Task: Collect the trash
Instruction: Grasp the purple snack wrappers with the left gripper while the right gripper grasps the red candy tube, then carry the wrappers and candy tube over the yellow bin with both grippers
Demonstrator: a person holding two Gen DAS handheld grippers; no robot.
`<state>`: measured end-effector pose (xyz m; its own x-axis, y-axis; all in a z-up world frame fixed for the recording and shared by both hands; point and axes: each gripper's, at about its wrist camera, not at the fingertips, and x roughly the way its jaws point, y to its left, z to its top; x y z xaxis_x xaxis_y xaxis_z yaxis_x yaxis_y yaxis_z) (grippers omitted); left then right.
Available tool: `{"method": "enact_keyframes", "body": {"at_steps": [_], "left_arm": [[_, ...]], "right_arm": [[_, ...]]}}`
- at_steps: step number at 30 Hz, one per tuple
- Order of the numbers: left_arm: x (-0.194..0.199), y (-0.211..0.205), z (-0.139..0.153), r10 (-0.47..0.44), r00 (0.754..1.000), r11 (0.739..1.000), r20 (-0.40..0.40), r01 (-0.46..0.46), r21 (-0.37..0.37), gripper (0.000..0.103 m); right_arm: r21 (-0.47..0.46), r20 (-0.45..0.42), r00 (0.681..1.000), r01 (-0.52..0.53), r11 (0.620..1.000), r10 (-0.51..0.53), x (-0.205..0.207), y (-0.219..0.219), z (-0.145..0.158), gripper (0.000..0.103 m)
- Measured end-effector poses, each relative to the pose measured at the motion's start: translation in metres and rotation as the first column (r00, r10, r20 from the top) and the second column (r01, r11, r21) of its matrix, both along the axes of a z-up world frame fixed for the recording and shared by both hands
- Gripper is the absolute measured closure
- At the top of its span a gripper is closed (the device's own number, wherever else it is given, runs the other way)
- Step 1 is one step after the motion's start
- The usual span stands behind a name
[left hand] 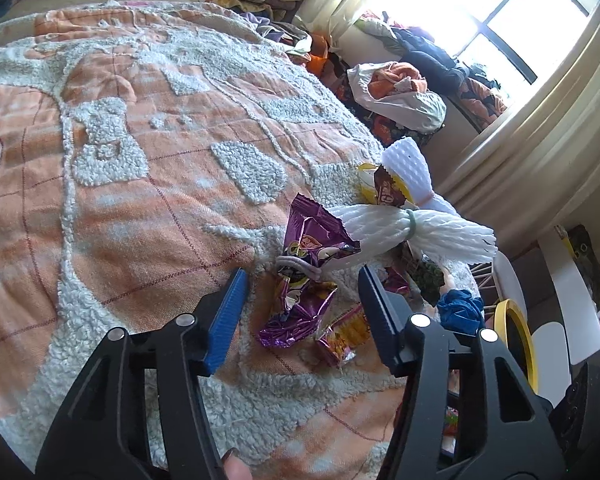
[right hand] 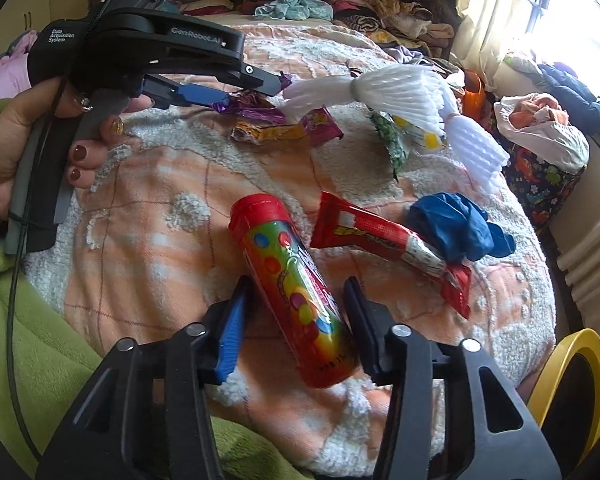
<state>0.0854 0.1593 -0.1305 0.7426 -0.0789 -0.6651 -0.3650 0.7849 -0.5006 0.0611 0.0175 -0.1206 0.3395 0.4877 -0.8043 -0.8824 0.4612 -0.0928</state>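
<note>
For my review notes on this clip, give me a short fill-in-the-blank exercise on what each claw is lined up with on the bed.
1. Between the right claw's fingers lies a red candy ____.
2. The left claw straddles a crumpled ____ wrapper.
3. The white foam netting is cinched by a green ____.
4. Beside the red wrapper lies a crumpled ____ glove.

Missing words: tube; purple; band; blue

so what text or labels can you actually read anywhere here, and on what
"GenRobot.AI": on the black body of the left gripper, right wrist view.
"Data Acquisition System": small white print on that gripper's rear housing.
Candy tube: print too distorted to read.
Red wrapper, purple wrapper, brown wrapper: print too crumpled or blurred to read.
</note>
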Motion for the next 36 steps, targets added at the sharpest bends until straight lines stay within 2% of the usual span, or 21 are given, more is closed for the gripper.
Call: {"method": "enact_keyframes", "body": {"at_steps": [2,4,10,19,27,36], "left_arm": [[0.0,0.002,-0.002,0.001,1.0,1.0,0.0,-0.001,-0.01,0.064],[0.0,0.003,-0.004,-0.002,1.0,1.0,-0.001,0.002,-0.02,0.075],[-0.001,0.002,-0.004,-0.005,1.0,0.999,0.003,0.005,-0.038,0.085],[-0.004,-0.004,0.018,-0.019,0.998,1.0,0.058,0.019,-0.002,0.086],[-0.004,-0.019,0.038,-0.057,0.994,0.998,0.097,0.053,0.04,0.086],[0.0,-0.041,0.051,-0.106,0.988,0.993,0.114,0.1,0.063,0.086]], "right_arm": [[0.015,-0.011,1.0,0.005,1.0,-0.005,-0.003,0.002,0.0,0.066],[0.024,-0.012,1.0,0.01,1.0,-0.009,-0.006,0.006,0.0,0.069],[0.076,-0.032,0.999,0.036,0.996,-0.034,-0.017,0.006,0.005,0.074],[0.191,-0.056,0.997,0.061,0.98,-0.051,-0.033,-0.003,0.022,0.076],[0.303,-0.099,0.989,0.138,0.943,-0.113,-0.025,-0.027,0.038,0.076],[0.372,-0.128,0.975,0.216,0.902,-0.181,-0.014,-0.056,0.051,0.076]]}}
